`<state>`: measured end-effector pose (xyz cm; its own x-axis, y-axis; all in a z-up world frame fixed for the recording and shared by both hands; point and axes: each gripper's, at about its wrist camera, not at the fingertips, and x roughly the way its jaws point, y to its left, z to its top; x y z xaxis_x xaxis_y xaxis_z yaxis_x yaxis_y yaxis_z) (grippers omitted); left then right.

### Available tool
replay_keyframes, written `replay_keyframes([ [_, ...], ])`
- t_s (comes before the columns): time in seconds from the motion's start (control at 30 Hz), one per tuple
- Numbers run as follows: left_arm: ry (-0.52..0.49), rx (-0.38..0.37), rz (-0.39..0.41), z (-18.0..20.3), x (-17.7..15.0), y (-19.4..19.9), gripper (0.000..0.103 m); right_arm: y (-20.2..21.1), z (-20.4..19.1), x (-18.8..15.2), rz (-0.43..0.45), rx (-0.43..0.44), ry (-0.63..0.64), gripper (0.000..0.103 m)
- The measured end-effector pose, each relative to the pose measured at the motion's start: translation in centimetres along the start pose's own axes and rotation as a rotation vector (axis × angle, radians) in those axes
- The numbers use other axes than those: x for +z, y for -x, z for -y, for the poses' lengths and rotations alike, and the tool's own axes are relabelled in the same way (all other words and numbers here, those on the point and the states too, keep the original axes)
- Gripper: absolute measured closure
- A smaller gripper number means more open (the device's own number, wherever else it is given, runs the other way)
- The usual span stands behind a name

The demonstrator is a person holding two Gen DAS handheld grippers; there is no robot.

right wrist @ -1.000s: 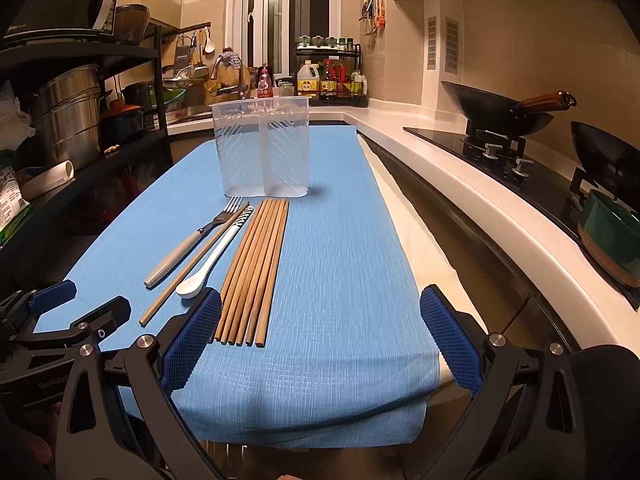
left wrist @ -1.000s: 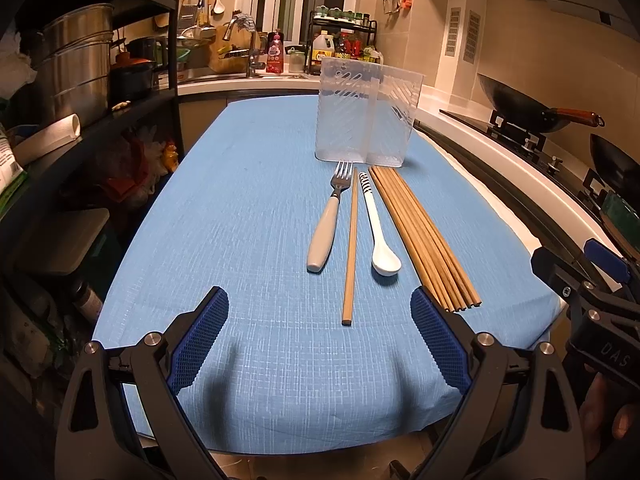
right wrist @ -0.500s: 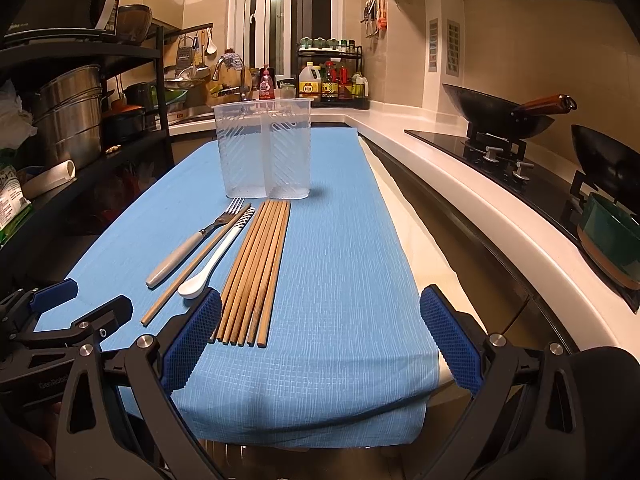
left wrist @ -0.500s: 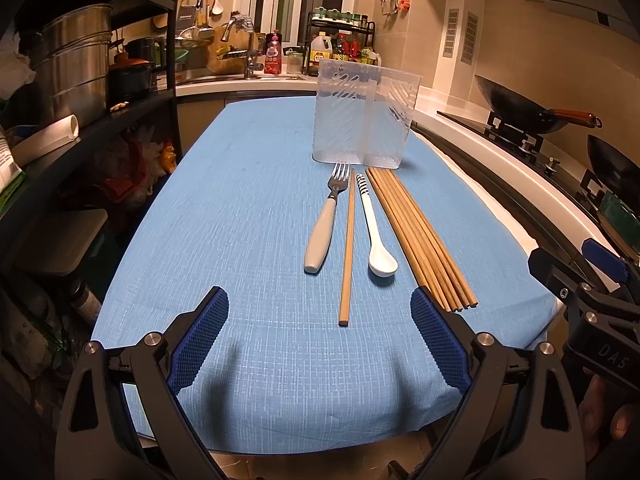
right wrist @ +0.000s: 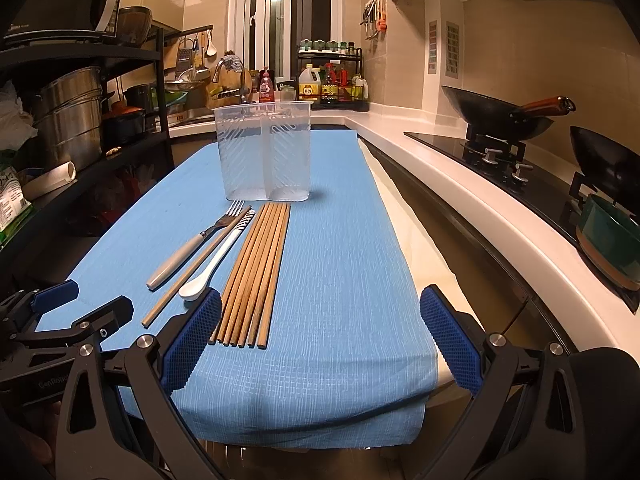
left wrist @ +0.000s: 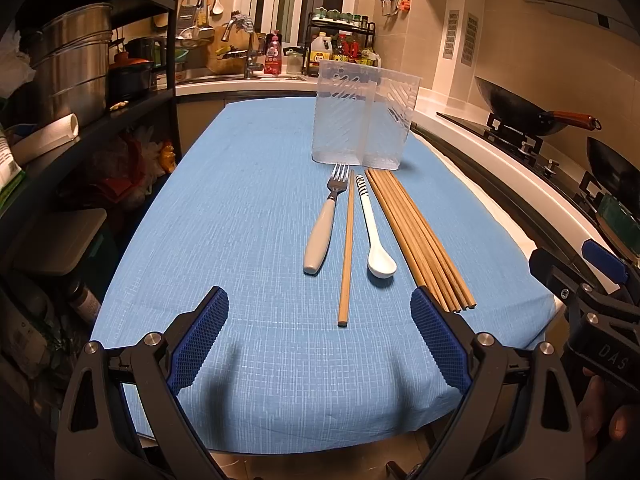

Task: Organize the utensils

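On the blue tablecloth [left wrist: 248,208] [right wrist: 344,248] lie a grey-handled fork [left wrist: 323,226] [right wrist: 192,246], a single wooden chopstick [left wrist: 347,248] [right wrist: 192,270], a white spoon [left wrist: 374,236] [right wrist: 218,262] and a bundle of several wooden chopsticks [left wrist: 416,236] [right wrist: 256,276]. Behind them stands a clear two-compartment utensil holder [left wrist: 362,116] [right wrist: 264,152], upright. My left gripper [left wrist: 318,342] hovers open over the near table edge, in front of the single chopstick. My right gripper [right wrist: 320,334] is open too; its left pad sits near the bundle's near ends. Neither holds anything.
A black shelf rack with steel pots [left wrist: 76,64] [right wrist: 68,120] lines the left. The white counter [right wrist: 460,200] with woks [left wrist: 516,108] [right wrist: 504,120] on a stove runs along the right. The sink and bottles [right wrist: 328,86] are at the back.
Both grippers have crept slightly forward and stay open. The utensils have not moved.
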<state>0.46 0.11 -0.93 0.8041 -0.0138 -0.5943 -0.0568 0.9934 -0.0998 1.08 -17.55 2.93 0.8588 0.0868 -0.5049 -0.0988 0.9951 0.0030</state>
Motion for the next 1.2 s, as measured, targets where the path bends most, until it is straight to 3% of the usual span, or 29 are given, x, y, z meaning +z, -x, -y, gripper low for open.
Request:
replay_keyframes([
  [0.73, -0.019, -0.015, 0.014, 0.7, 0.1, 0.4, 0.014, 0.5, 0.2, 0.4, 0.014, 0.002, -0.006, 0.005],
  [1.1, -0.039, -0.036, 0.022, 1.0, 0.3, 0.7, 0.022, 0.8, 0.2, 0.5, 0.042, 0.006, -0.007, 0.006],
  [1.2, -0.046, -0.028, 0.025, 1.0, 0.2, 0.6, 0.029, 0.9, 0.3, 0.5, 0.07, -0.002, -0.013, 0.008],
])
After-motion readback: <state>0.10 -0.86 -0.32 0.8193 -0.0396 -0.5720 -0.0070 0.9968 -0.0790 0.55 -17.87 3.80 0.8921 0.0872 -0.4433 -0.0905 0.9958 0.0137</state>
